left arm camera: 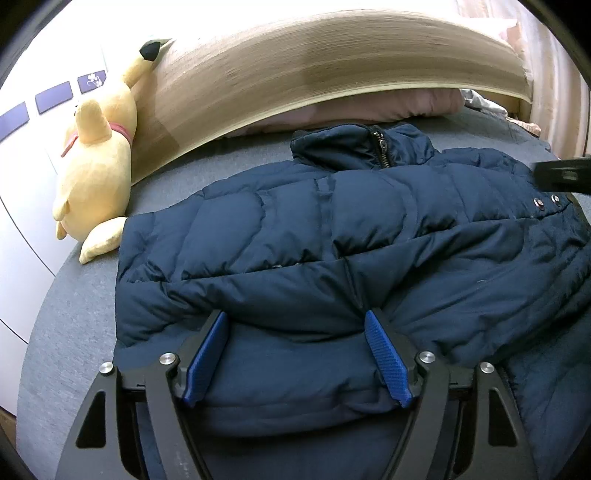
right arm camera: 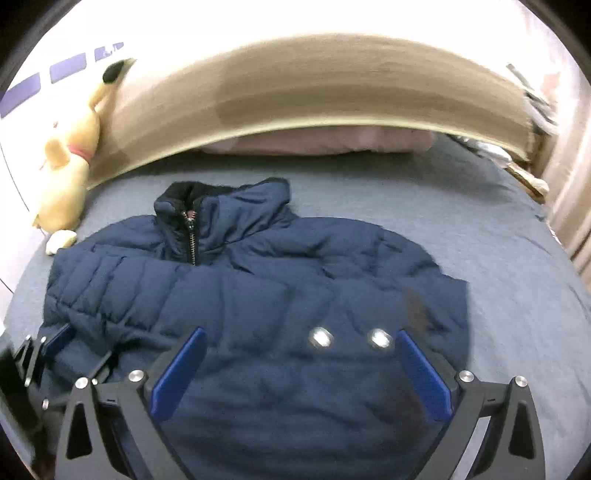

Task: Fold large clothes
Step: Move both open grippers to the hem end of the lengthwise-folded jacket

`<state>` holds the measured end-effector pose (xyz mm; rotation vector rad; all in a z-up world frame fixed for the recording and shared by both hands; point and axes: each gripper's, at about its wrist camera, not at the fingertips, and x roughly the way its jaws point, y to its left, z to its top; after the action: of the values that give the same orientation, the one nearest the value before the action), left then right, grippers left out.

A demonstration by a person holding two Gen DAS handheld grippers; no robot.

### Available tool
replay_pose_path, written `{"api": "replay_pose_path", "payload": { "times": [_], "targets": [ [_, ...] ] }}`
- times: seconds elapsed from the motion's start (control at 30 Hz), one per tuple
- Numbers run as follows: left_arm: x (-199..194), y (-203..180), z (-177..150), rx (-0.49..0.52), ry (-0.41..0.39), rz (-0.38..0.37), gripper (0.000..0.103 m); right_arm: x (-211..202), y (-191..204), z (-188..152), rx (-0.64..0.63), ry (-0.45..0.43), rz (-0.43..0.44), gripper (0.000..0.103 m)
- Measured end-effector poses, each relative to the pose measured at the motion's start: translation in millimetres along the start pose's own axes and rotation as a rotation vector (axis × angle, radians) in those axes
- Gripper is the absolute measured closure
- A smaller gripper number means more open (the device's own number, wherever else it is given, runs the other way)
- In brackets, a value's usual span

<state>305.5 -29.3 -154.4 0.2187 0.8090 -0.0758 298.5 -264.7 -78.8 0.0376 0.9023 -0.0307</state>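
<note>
Jacket point(left arm camera: 332, 229) flat on bed point(left arm camera: 66, 314), sleeves folded in. Left hand-held gripper point(left arm camera: 295, 354) and right hand-held gripper point(right arm camera: 301, 373) spread above it, pinching nothing. Risk: slippery puffy fabric springing open.

Glare whitens the wall point(left arm camera: 258, 14) beyond the claws; right view is motion-blurred, left sharper; fisheye bends the headboard point(left arm camera: 332, 62), corners black.

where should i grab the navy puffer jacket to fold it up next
Probably the near hem of the navy quilted puffer jacket, coming from the near side. Its sleeves look already folded across the front and its zipped collar points toward the wooden headboard, so the hem can lift toward the collar.
</note>
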Motion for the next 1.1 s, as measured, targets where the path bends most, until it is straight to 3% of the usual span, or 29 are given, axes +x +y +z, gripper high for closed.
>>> {"api": "replay_pose_path", "payload": {
  "times": [0.17, 0.23, 0.37, 0.5, 0.6, 0.77, 0.93, 1.1],
  "targets": [
    [2.6, 2.4, -0.6, -0.009, 0.000, 0.001, 0.023, 61.9, -1.3, 4.4, 0.040, 0.155, -0.019, 0.000],
    [2.4, 2.5, -0.6, -0.010, 0.001, 0.003, 0.023, 61.4, 0.8, 4.1, 0.031, 0.144, -0.033, 0.000],
    [-16.1, 15.7, 0.7, -0.049, -0.020, -0.043, 0.023, 27.8, -4.0, -2.7, 0.032, 0.088, 0.013, 0.000],
    [-61.8, 55.1, -7.1, -0.130, -0.093, -0.091, 0.023, -26.4, -28.6, -30.3, 0.051, 0.010, 0.071, 0.000],
    [-88.2, 92.6, -25.2, -0.196, -0.083, -0.131, 0.023, -68.9, -67.5, -66.7, 0.136, -0.012, 0.120, 0.000],
    [-142.0, 153.8, -92.8, -0.340, -0.063, -0.160, 0.023, -133.3, -141.2, -151.2, 0.322, -0.026, 0.175, 0.000],
    [-190.9, 174.1, -163.9, -0.425, -0.023, -0.160, 0.023, -188.7, -186.9, -257.9, 0.506, -0.022, 0.215, 0.000],
    [-218.3, 164.6, -221.7, -0.513, 0.066, -0.224, 0.023, -220.2, -192.0, -337.7, 0.604, -0.003, 0.281, 0.000]
  ]
}}
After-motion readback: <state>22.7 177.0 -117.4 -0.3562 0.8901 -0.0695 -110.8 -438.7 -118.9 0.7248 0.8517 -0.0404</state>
